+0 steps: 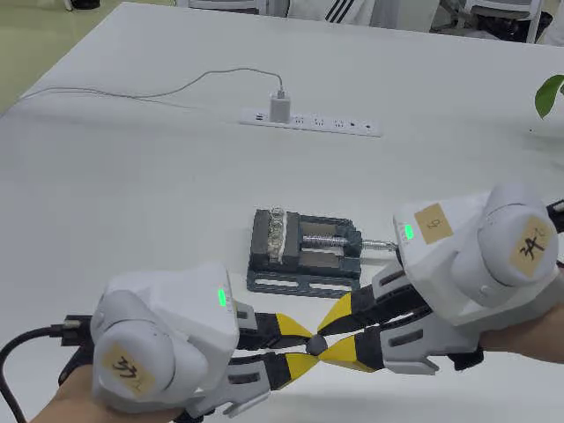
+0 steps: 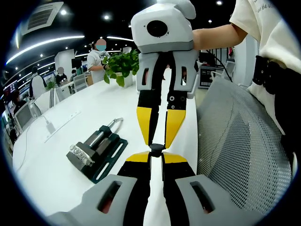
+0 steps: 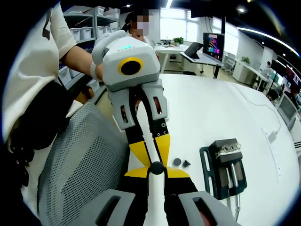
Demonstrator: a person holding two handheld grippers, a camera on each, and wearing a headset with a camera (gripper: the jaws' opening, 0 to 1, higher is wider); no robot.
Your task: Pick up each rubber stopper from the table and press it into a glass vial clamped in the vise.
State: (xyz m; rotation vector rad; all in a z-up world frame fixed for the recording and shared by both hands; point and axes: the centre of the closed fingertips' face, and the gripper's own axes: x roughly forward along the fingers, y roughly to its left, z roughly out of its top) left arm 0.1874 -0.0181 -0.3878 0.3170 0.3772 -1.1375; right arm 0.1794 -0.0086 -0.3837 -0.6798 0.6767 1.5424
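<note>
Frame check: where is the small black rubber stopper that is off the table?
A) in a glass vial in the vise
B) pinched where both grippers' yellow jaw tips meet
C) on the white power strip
B: the small black rubber stopper sits pinched between the meeting tips of the left gripper and the right gripper.

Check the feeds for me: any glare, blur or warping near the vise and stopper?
Head view: soft even light, faint shadows, vise sharp, its vials glinting. Left gripper view: fisheye bows the table edge, ceiling lights flare, held stopper crisp. Right gripper view: same bowing, bright windows above, vise and two loose stoppers small but clear.
</note>
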